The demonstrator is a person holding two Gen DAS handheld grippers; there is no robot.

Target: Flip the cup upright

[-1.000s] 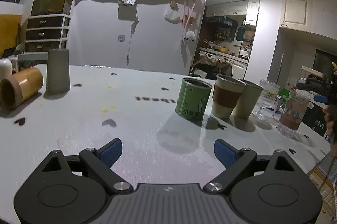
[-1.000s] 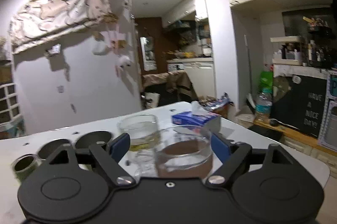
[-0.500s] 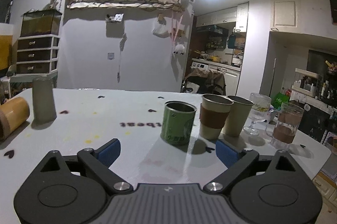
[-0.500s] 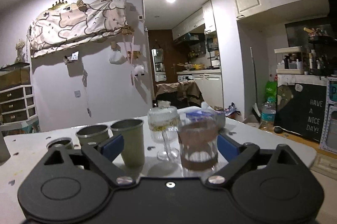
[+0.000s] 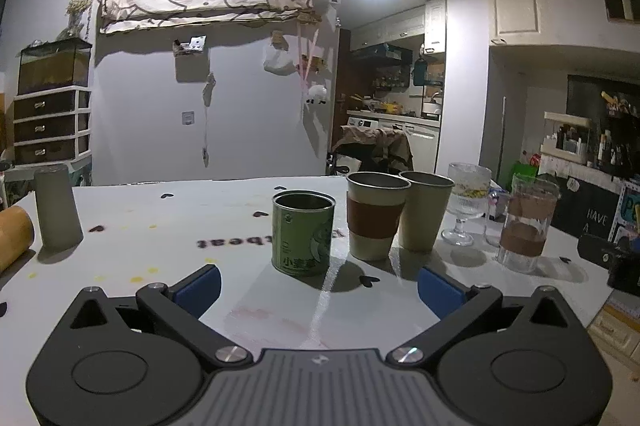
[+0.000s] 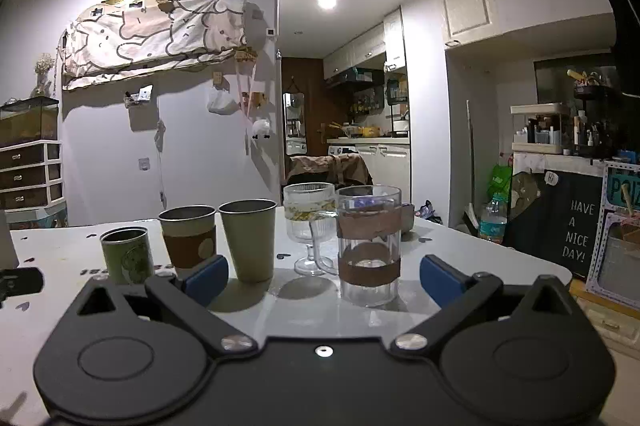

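A grey cup (image 5: 57, 210) stands upside down at the far left of the white table (image 5: 168, 226). A tan cylinder (image 5: 12, 238) lies on its side next to it. My left gripper (image 5: 319, 286) is open and empty, low over the table, facing a green tin (image 5: 303, 232). My right gripper (image 6: 323, 276) is open and empty, facing a clear glass mug with brown bands (image 6: 369, 246). Upright in a row stand the tin (image 6: 127, 255), a sleeved cup (image 6: 189, 236) and a plain beige cup (image 6: 249, 240).
A stemmed glass (image 6: 309, 226) stands behind the mug, also in the left wrist view (image 5: 467, 203). The sleeved cup (image 5: 376, 220) and beige cup (image 5: 424, 211) stand right of the tin. The table edge falls off at the right (image 6: 552, 266). Shelves and a blackboard sign lie beyond.
Both grippers have drawn back and dropped lower, so the row of cups is seen more from the side. Both stay open and empty. Nothing on the table has moved.
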